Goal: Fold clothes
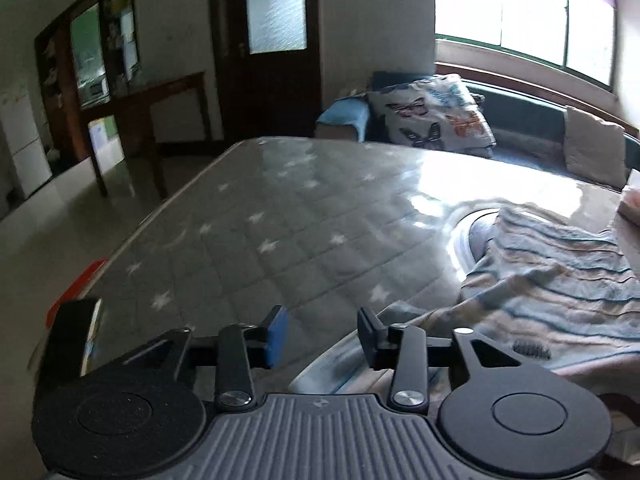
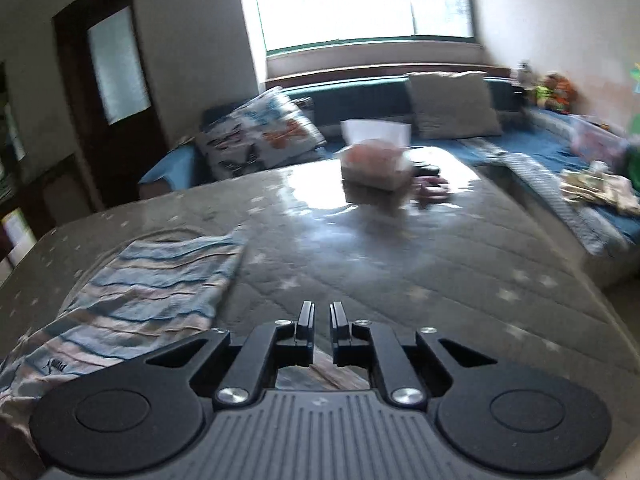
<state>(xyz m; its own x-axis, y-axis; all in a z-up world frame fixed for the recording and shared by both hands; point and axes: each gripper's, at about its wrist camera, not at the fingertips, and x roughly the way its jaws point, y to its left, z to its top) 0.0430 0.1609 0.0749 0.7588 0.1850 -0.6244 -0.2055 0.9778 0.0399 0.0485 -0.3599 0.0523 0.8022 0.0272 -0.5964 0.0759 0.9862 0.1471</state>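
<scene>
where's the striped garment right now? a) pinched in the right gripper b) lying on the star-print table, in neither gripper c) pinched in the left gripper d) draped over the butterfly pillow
b: the striped garment lies on the star-print table, the left gripper stands open with nothing between its fingers, and the right gripper holds nothing.

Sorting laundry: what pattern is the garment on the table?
Blue, white and tan wavy stripes on the garment, clearest in right wrist view.

Glossy clear film over a quilted, star-printed bench (image 1: pixel 248 216), soft crinkled striped cloth garment (image 1: pixel 560 280), matt black plastic left hand-held gripper (image 1: pixel 322 334) with shiny metal screws, butterfly-print fabric cushion (image 1: pixel 432 116), dark wooden door (image 1: pixel 272 80).
</scene>
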